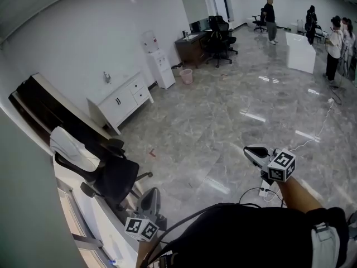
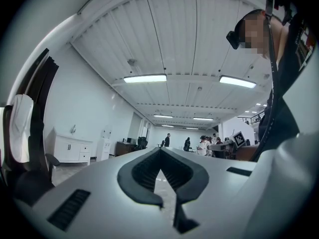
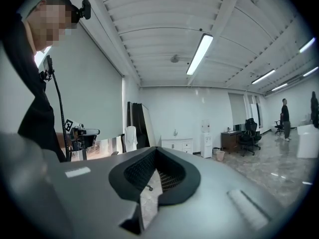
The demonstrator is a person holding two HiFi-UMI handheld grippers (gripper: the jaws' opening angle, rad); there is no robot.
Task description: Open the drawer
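left gripper [image 1: 149, 195], jaws together, drawer cabinet [image 1: 120, 102] well apart.

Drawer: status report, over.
Left gripper and right gripper shut, empty. Drawer in white cabinet closed, far off, untouched. Black office chair near left gripper, toward cabinet.

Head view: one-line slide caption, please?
Left tongs and right tongs, both shut and empty, held far from the white drawer cabinet.
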